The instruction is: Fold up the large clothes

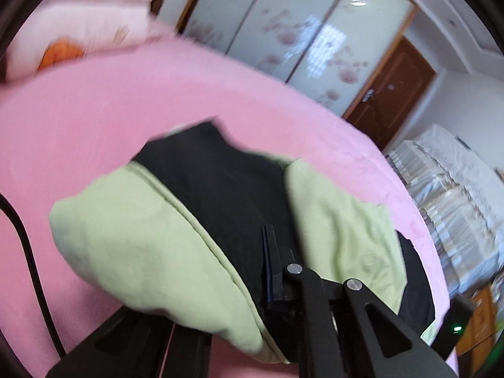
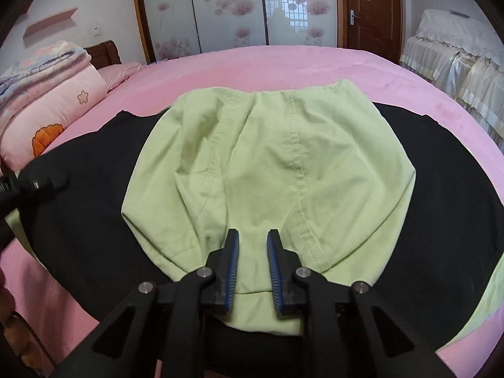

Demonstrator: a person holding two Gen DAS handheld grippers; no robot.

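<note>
Pink bedding covers the bed (image 2: 283, 63), which fills most of both views, and behind it stand sliding wardrobe doors (image 2: 233, 9) printed with pale flowers and a brown wooden door (image 2: 373, 6). Folded pink quilts (image 2: 47, 94) are stacked at the far left of the bed, and a piece of furniture under a white lace cover (image 2: 456, 53) stands off the right side.

On the bed lies the garment (image 2: 267, 163), black outside with light green panels. In the right wrist view it is spread wide, the black part reaching left and right, with the green part bunched and creased over its middle. The right claw (image 2: 252, 264) hangs just above the near edge of the green fabric with its blue pads a little apart; cloth shows in the gap between them, but the pads do not press on it.

The left wrist view is blurred and tilted. There the left claw (image 1: 270, 252) has its fingers pressed together, pinching a fold of the black cloth, and the green and black fabric drapes up around it above the pink sheet. In the right wrist view the left claw (image 2: 60, 182) appears at the left edge, over the black fabric.
</note>
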